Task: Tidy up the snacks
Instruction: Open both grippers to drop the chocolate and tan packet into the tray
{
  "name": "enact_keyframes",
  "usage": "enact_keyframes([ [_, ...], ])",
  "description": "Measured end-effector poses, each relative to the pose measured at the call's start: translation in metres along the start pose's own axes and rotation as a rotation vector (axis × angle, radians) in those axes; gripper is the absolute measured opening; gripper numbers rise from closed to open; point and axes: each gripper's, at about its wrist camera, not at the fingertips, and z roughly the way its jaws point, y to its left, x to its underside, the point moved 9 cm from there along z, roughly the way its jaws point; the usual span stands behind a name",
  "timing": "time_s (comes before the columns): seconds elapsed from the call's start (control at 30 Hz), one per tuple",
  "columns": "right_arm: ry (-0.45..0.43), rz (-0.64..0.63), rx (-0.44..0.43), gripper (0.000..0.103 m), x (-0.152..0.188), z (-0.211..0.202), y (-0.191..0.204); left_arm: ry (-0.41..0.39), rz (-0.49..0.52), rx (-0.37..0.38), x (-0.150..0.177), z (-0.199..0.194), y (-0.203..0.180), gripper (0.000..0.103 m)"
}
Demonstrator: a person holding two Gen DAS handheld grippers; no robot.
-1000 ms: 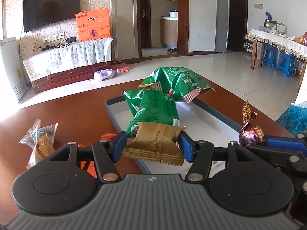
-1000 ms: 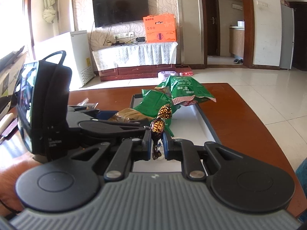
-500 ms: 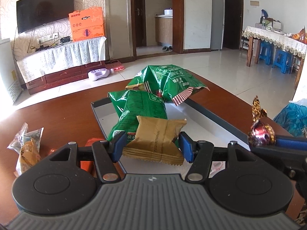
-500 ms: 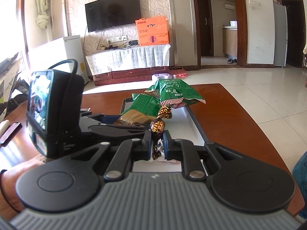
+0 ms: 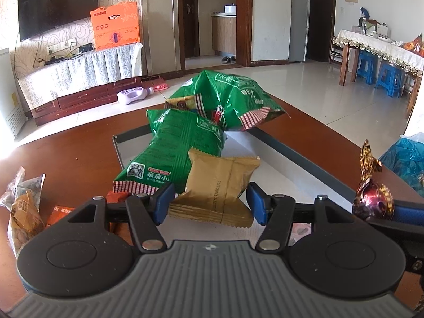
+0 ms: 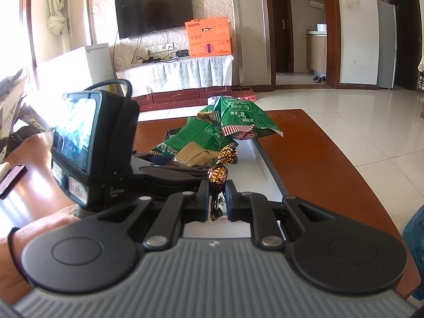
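**A:** Snacks, item one: tan packet, flat and crimped at both ends. Location?

**B:** Clamped between the blue pads of the left gripper, one pad pressing on each side. It hangs over the near end of the tray, above the white floor.

**A:** Item two?

**B:** Foil-wrapped candy, brown and gold with twisted ends. The right gripper has its jaws nearly together, pinching the candy's lower twist; the round body and upper twist stand above the fingers. From the left wrist camera it shows to the right of the tray, raised above the tray's right rim.

**A:** Items already in the tray?

**B:** Two green bags. The nearer green bag lies lengthwise toward the tray's left side, its striped end overhanging the left rim. The farther green bag sits puffed up at the tray's far end, its striped corner jutting past the right rim.

**A:** Items outside the tray?

**B:** On the brown table, left of the tray: a clear bag of snacks and an orange packet, partly hidden behind the left gripper.

**A:** Anything else?

**B:** A person's wrist wearing a dark band, left of the tray in the right wrist camera.
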Motion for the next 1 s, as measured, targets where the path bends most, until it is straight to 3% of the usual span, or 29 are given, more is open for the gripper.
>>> enact_keyframes([
  [0.2, 0.005, 0.001, 0.005, 0.015, 0.0, 0.003, 0.002, 0.001, -0.008, -0.001, 0.003, 0.0, 0.003, 0.077],
  [0.73, 0.07, 0.026, 0.016, 0.015, 0.011, 0.028, -0.006, -0.037, 0.054, 0.029, 0.005, -0.041, 0.019, 0.082],
  [1.0, 0.12, -0.029, 0.016, 0.016, 0.022, 0.045, 0.008, -0.059, 0.07, 0.052, 0.012, -0.065, 0.036, 0.084],
])
